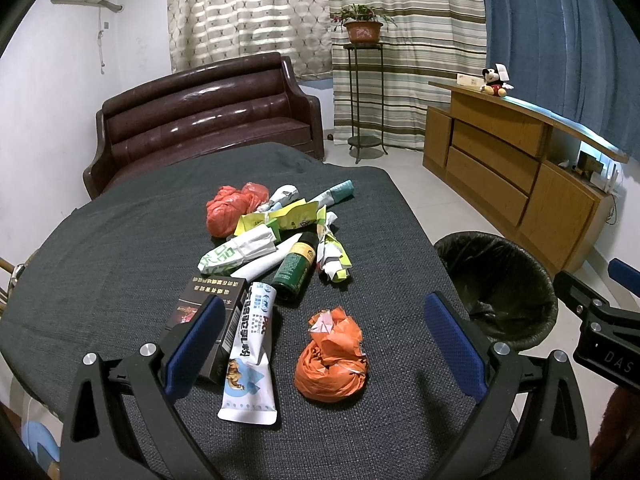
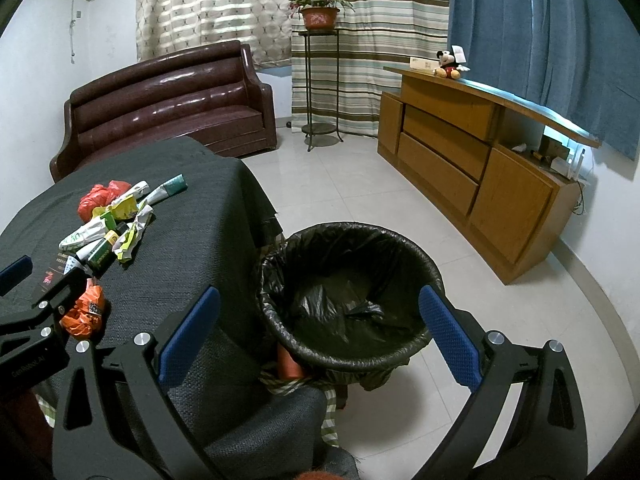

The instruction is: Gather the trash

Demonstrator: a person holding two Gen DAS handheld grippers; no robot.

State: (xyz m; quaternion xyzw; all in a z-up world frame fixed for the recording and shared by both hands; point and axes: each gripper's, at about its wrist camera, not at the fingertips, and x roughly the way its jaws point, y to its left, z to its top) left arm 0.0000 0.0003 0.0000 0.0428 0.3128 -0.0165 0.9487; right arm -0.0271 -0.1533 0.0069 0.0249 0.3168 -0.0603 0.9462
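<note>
Nearest trash: a crumpled orange plastic bag (image 1: 331,356) lies on the dark grey woven tablecloth (image 1: 104,248), between the blue-padded fingers of the left gripper (image 1: 325,340) and nearer its right finger; nothing touches it.
Beside it: a white squeezed tube with blue print (image 1: 251,354) lies just left of the bag, and a dark brown carton (image 1: 208,300) partly behind the left finger.
Further pile: a dark green spray can (image 1: 295,266) lying on its side, folded white and yellow paper wrappers (image 1: 280,236) and a red-orange plastic bag (image 1: 232,208) are heaped toward the table's middle.
Left gripper: fingers spread wide, empty, low over the table's near edge.
Right gripper (image 2: 318,334): fingers wide apart, empty, held above the round bin lined with a black plastic bag (image 2: 348,292).
Bin: stands on the pale tiled floor (image 2: 360,200), just beside the table's right edge.
Background: a brown leather sofa (image 1: 208,120) behind the table.
</note>
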